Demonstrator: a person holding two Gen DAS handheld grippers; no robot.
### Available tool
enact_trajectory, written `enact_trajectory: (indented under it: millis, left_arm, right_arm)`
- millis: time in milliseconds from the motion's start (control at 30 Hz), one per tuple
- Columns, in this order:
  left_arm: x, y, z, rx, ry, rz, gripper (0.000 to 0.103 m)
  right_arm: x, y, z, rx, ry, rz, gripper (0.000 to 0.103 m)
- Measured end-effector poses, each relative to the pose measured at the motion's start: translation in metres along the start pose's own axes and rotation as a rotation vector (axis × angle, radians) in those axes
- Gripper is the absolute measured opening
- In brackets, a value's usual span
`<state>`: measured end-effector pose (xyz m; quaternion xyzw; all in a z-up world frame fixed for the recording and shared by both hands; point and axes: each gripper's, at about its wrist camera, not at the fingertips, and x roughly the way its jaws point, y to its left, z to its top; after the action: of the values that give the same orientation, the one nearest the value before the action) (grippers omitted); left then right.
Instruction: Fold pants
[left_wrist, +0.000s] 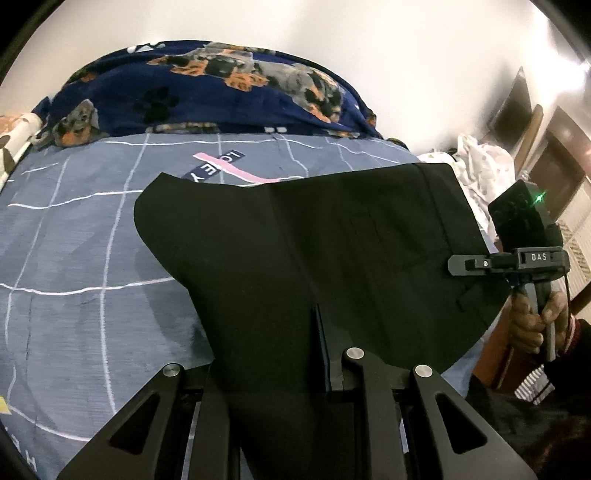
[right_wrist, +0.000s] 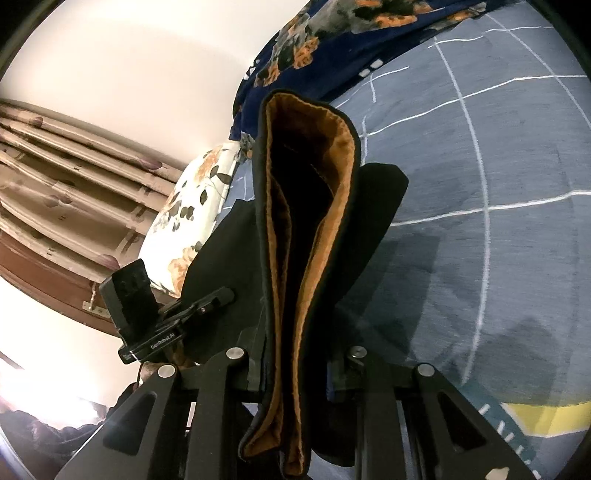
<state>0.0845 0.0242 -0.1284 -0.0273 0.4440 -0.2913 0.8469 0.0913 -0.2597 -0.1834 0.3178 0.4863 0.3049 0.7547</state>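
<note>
The black pants (left_wrist: 314, 251) are held up above the bed. In the left wrist view they spread as a dark sheet over my left gripper (left_wrist: 295, 376), which is shut on their near edge. My right gripper (left_wrist: 458, 265) pinches their right edge. In the right wrist view the waistband with its orange-brown lining (right_wrist: 310, 236) stands upright, clamped in my right gripper (right_wrist: 295, 369). My left gripper (right_wrist: 221, 295) shows at the left, shut on the black cloth.
The grey-blue checked bedsheet (left_wrist: 81, 258) lies below. A navy dog-print blanket (left_wrist: 207, 92) is heaped at the far side. A floral pillow (right_wrist: 192, 206) and curtains (right_wrist: 66, 173) are at the left. White clothes (left_wrist: 484, 166) lie by the bed's right edge.
</note>
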Motion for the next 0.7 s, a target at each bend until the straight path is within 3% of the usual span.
enact_trajectory:
  millis: [700]
  left_arm:
    - [-0.006, 0.019, 0.016, 0.029, -0.027, 0.081, 0.018]
  right_arm:
    - [0.018, 0.016, 0.013, -0.024, 0.013, -0.005, 0.021]
